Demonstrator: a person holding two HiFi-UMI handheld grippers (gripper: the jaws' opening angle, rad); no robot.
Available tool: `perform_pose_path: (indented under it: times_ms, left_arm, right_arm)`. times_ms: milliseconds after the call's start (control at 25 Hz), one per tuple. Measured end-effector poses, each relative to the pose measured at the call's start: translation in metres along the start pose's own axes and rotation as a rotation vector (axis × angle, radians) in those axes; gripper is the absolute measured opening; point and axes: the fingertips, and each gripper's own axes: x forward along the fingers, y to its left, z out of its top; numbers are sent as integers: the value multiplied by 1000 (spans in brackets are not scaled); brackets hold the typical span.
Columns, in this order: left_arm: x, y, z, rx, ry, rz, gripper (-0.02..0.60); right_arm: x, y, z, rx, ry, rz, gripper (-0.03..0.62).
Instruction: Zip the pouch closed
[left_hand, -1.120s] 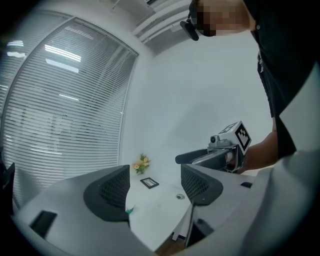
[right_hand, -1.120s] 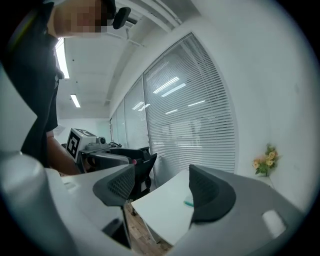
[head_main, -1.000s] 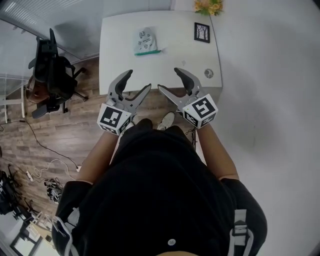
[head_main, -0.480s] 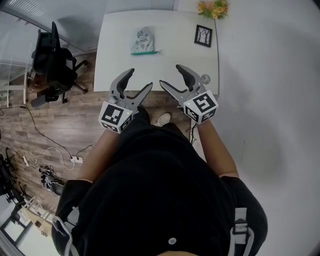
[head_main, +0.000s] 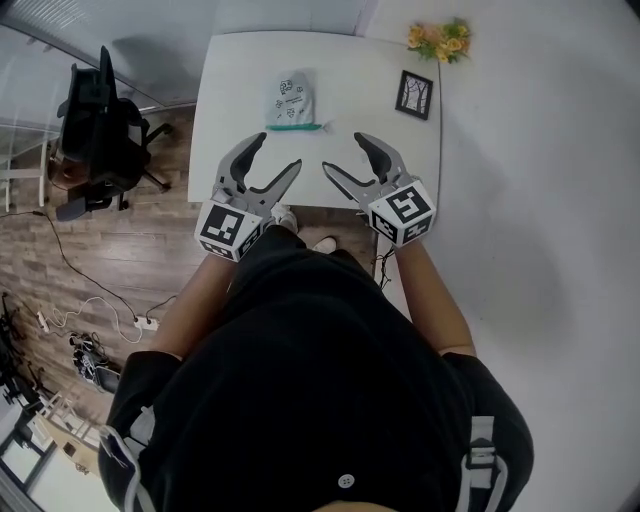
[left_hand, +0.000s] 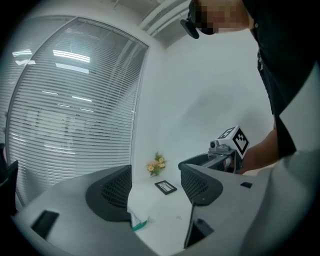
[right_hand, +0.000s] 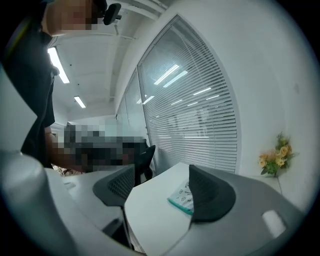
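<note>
A pale printed pouch (head_main: 291, 98) with a green zip edge (head_main: 296, 127) lies flat on the white table (head_main: 230, 110), toward the middle. Its green edge shows in the left gripper view as the pouch (left_hand: 138, 224) and in the right gripper view as the pouch (right_hand: 182, 198). My left gripper (head_main: 272, 161) hangs open over the table's near edge, below and left of the pouch. On the other side my right gripper (head_main: 343, 156) is open too, near the same edge. Neither touches the pouch.
A small black picture frame (head_main: 414, 94) and a bunch of yellow flowers (head_main: 440, 38) sit at the table's far right. A black office chair (head_main: 100, 130) stands left of the table on the wood floor. A white wall runs along the right.
Both grippers have come closer to the table, from in front of its near edge to over it. They stay open.
</note>
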Motion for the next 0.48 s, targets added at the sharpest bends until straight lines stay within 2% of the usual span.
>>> perform_pose_path:
  times_ms: [120, 480]
  left_arm:
    - [18, 29, 3, 13, 6, -17, 307]
    - [59, 95, 0, -16, 33, -90, 296]
  right_arm:
    - [28, -20, -1, 4, 33, -9, 337]
    - [98, -65, -9, 43, 128, -34, 337]
